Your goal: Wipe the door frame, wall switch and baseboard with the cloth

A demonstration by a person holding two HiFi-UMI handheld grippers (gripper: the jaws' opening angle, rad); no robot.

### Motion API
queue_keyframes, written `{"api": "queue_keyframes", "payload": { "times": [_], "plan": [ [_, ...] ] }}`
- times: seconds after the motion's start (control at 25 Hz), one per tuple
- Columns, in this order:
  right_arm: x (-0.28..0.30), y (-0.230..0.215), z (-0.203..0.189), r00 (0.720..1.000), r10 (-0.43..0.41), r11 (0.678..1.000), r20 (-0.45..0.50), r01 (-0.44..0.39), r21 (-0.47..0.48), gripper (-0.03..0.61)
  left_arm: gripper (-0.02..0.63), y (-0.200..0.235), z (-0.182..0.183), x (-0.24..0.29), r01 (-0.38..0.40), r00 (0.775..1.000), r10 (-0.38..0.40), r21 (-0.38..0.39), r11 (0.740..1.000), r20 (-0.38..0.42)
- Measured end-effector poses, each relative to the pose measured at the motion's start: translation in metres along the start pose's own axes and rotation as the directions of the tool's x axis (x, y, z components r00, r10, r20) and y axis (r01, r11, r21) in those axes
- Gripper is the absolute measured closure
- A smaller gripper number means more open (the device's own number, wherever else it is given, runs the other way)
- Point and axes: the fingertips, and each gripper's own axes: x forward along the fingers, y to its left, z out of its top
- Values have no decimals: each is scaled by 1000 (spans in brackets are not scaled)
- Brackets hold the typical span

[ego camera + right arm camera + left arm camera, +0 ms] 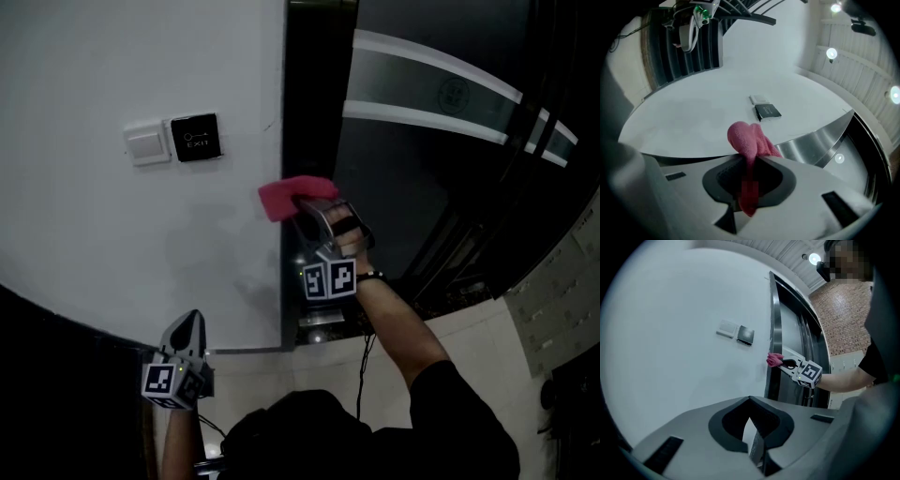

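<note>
A pink cloth is bunched between the jaws of my right gripper, which is shut on it. The cloth rests where the white wall meets the dark door frame, below and to the right of the switches. The white wall switch and a black EXIT button sit side by side on the wall. The right gripper view has the cloth ahead of the switch and the steel frame edge. My left gripper hangs low near the wall, shut and holding nothing. It faces the wall in the left gripper view.
A dark band runs along the wall's lower edge at the left. A dark glass door with pale stripes fills the right. Light floor tiles lie below it. A thin cable hangs beside the right forearm.
</note>
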Motion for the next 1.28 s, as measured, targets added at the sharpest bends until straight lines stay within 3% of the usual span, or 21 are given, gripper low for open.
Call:
{"api": "queue_keyframes", "payload": {
  "times": [0.76,1.28],
  "plan": [
    [-26,86,-27,981,161,985,-106,-154,75,515,614,-9,-26,-10,46,995,-47,-15,999,-91],
    [-39,138,-34,962,241,964,-126,-223,143,514,614,3,-53,-21,2,986,-10,-49,999,-165]
  ]
}}
